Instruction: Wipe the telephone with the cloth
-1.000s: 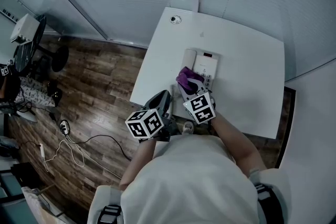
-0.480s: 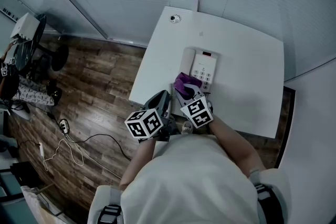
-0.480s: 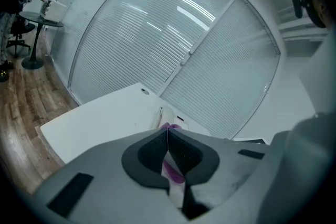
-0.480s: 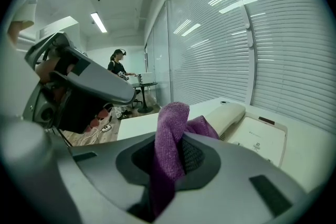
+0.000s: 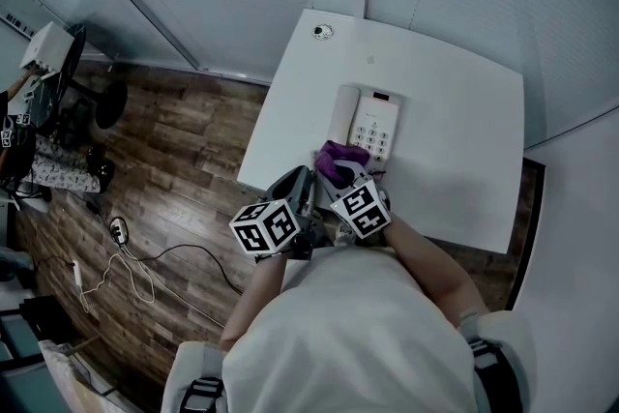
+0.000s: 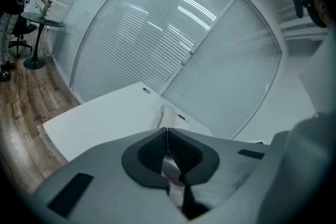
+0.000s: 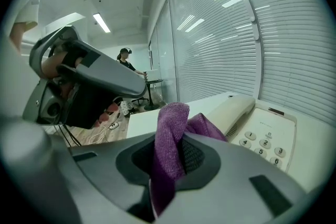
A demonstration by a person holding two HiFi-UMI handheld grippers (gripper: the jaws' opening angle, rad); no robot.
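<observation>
The telephone (image 5: 372,124) lies flat on the white table (image 5: 455,102), near the middle. Its long side runs straight away from the person. The handset sits on its left side and the number keys on its right.

The right gripper (image 5: 340,173) is shut tight on the purple cloth (image 5: 340,157). The cloth is squeezed between the 2 jaws and pokes out in front of them. It is right at the near end of the telephone, by the handset side. I cannot tell if it is pressing on the telephone or is just above it.

The telephone lies right in front of this gripper, and the gripper points along the telephone's long side. So I think a push straight ahead would rub the cloth up the whole telephone.

The left gripper (image 5: 304,186) is closed all the way with nothing in it. It waits to the left, near the table's edge. The right gripper is the nearer 1.
</observation>
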